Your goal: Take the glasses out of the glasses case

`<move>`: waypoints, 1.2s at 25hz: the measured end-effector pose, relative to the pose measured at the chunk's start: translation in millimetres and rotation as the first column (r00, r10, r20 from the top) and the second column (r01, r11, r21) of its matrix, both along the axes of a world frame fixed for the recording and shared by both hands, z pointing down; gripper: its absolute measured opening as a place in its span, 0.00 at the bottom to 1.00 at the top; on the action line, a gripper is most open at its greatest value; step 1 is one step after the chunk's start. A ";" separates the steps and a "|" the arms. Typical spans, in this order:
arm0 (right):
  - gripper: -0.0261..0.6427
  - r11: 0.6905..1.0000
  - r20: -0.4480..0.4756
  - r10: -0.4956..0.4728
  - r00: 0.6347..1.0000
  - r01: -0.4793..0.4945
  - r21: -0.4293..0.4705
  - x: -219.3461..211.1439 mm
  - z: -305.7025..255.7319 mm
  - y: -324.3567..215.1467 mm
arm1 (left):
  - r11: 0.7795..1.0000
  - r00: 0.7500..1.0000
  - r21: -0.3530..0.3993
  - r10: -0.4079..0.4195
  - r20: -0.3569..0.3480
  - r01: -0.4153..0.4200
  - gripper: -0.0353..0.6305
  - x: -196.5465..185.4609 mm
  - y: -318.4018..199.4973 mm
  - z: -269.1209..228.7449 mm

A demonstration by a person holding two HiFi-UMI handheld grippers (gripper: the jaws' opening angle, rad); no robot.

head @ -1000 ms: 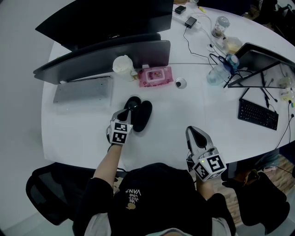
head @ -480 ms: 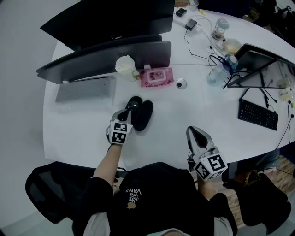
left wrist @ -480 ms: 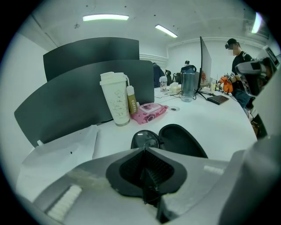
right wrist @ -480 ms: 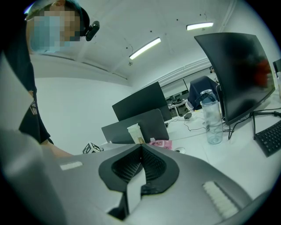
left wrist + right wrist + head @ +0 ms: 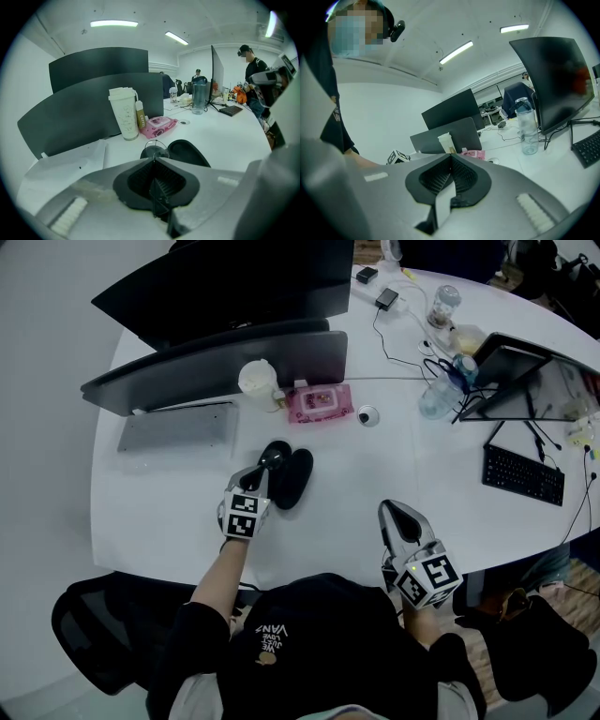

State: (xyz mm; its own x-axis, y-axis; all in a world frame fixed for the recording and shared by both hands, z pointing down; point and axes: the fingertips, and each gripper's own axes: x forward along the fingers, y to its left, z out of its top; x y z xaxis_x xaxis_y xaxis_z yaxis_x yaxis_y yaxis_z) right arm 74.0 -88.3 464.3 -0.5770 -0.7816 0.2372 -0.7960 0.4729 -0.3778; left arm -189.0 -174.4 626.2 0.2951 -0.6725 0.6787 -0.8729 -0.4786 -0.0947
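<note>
A black glasses case (image 5: 292,476) lies open on the white table (image 5: 375,465), and its empty half (image 5: 190,152) shows in the left gripper view. My left gripper (image 5: 261,472) is at the case's left half, shut on the thin wire frame of the glasses (image 5: 155,151). One round lens pokes out just past the closed jaws (image 5: 153,161). My right gripper (image 5: 392,509) is near the table's front edge, well right of the case. It is shut (image 5: 451,157) with nothing in it.
Behind the case stand a white cup (image 5: 256,378), a pink wipes pack (image 5: 322,399) and dark divider panels (image 5: 216,357). A grey flat board (image 5: 176,427) lies to the left. To the right are a water bottle (image 5: 436,395), a black keyboard (image 5: 524,473), cables and a screen on a stand (image 5: 525,371).
</note>
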 end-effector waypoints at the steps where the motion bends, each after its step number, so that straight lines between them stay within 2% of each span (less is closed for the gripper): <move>1: 0.04 1.000 0.000 -0.001 1.000 0.001 0.001 0.1 -0.2 0.6 | 1.000 1.000 0.007 -0.001 -0.002 0.001 0.06 0.2 0.1 -1.8; 10: 0.04 1.000 0.004 -0.009 1.000 0.009 0.013 -1.6 -7.4 5.4 | 0.998 0.999 0.061 0.009 -0.036 -0.007 0.06 7.8 2.2 -27.3; 20: 0.04 0.999 0.013 -0.028 1.000 0.027 0.025 -9.6 -15.5 6.2 | 0.995 0.997 0.101 -0.012 -0.075 0.020 0.06 1.3 11.3 -45.1; 30: 0.04 0.998 0.007 -0.060 0.998 0.060 0.031 -20.4 -18.9 7.3 | 0.984 0.991 0.172 -0.027 -0.133 0.050 0.06 -2.4 21.7 -78.6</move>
